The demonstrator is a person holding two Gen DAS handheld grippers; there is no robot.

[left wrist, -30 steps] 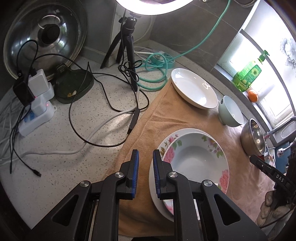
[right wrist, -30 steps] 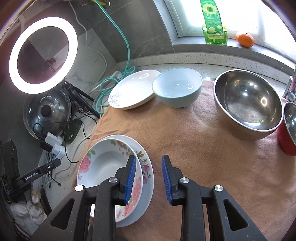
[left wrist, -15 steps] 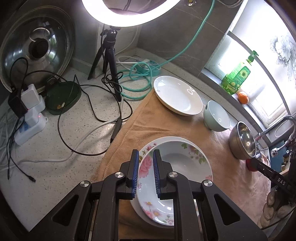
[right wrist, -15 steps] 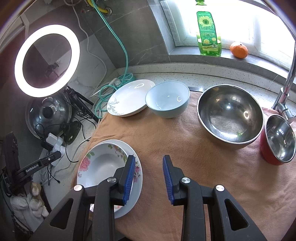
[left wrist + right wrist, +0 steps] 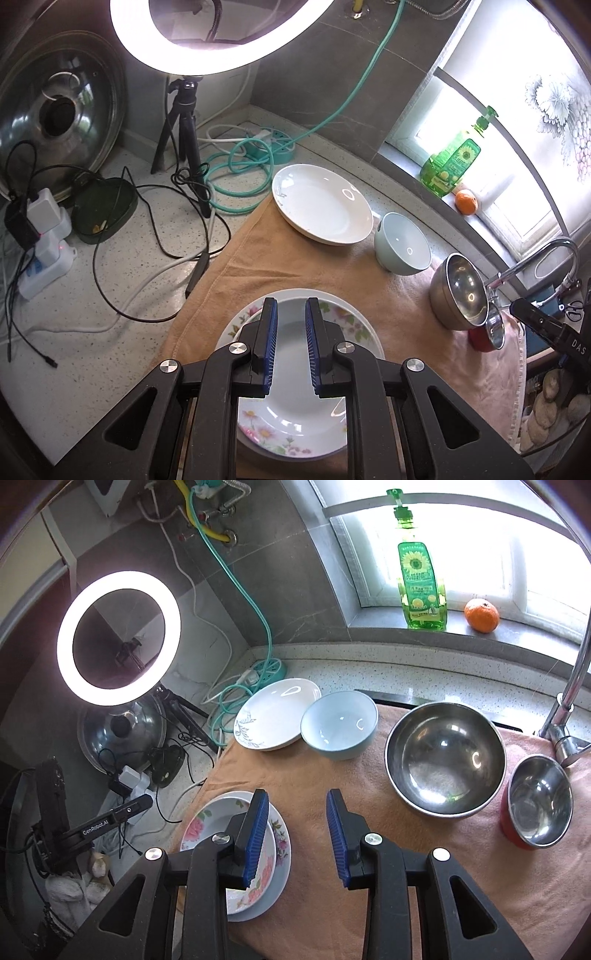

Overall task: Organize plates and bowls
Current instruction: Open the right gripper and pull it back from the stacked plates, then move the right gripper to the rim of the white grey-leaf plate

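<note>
With both tools risen clear since 1 second ago, more of the worktop shows in each view. Floral bowl sits nested on floral plate at the near-left corner of the orange towel; that pair looks stacked and done. Left tool hovers above it, jaws narrowly apart, nothing between them. Right tool is released and empty over bare towel. White plate and pale blue bowl remain at the far edge, touching; large steel bowl and small red-sided steel bowl remain unsorted, likely next
</note>
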